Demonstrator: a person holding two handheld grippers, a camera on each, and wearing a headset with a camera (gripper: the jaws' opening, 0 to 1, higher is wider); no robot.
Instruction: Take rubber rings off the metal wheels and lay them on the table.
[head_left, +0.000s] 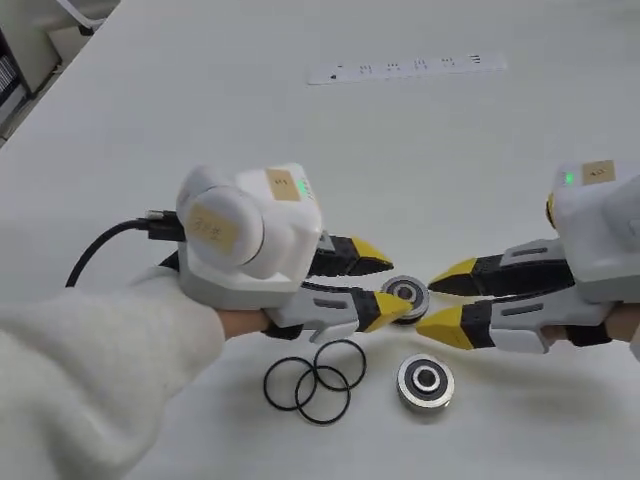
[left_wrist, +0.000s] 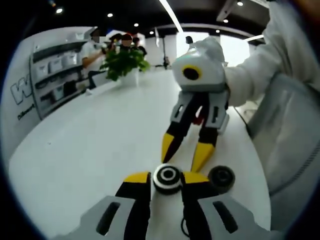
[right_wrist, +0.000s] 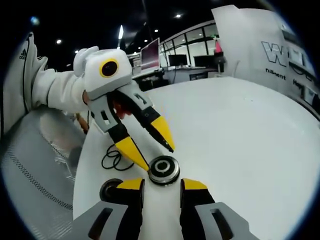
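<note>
Count: two metal wheels, three rubber rings, two grippers on the white table (head_left: 450, 150). The first wheel (head_left: 405, 293) lies face up between the yellow tips of the left gripper (head_left: 396, 285). In the left gripper view it (left_wrist: 167, 178) sits right at the tips, and both jaws appear to press its dark rim, so I read this as a grasp. From the right gripper view the far jaw looks slightly off the rim, so full contact is not certain. The right gripper (head_left: 428, 302) comes in from 3 o'clock with its jaws parted and nothing between them. In the right gripper view the first wheel (right_wrist: 164, 170) is just beyond its tips at 12 o'clock. The second wheel (head_left: 425, 382) rests flat at 5 o'clock of the first, apart from both grippers. The rubber rings (head_left: 315, 378) lie loose and overlapping at 7 o'clock of the first wheel.
</note>
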